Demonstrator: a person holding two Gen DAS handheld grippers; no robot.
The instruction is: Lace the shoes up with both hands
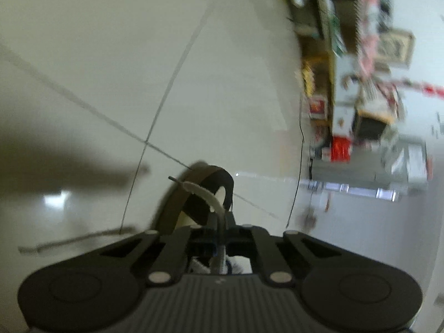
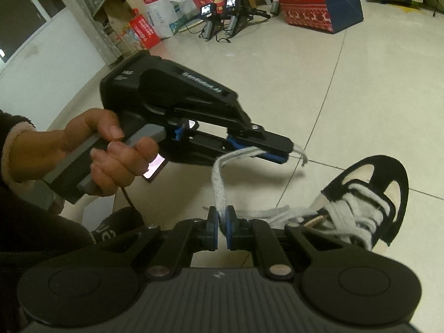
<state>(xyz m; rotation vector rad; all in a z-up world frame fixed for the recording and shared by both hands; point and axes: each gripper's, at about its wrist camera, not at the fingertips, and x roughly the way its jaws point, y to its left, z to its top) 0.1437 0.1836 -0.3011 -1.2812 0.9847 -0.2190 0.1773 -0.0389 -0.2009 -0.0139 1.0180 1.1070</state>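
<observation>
The grey shoelace (image 2: 220, 186) runs in a short span between the two tools: its free end sticks out past the tip of the left gripper (image 2: 288, 152), and lower down the same flat lace passes between the blue pads (image 2: 213, 231) of the right gripper (image 2: 221, 231), which are pressed together on it. The left gripper is likewise pinching the lace near its end; in its own blurred wrist view the lace (image 1: 206, 197) curves up out of the shut fingers. The black-and-cream shoe (image 2: 371, 202) sits on the tiled floor (image 2: 347, 97) at the right, near the right gripper, its eyelets already crossed by grey lacing, with a small brass-coloured aglet (image 2: 315, 221) lying beside the tongue. To my eye the step in hand is drawing this end across to tighten or form a tie — best done by keeping the span taut but not strained, pulling along the lace's own line so that it does not twist, and letting only one tool release at a time. The likely risk is the short tail slipping from the left gripper. Cartons, bags and a Christmas gift bag (image 2: 313, 0) stand far off.
</observation>
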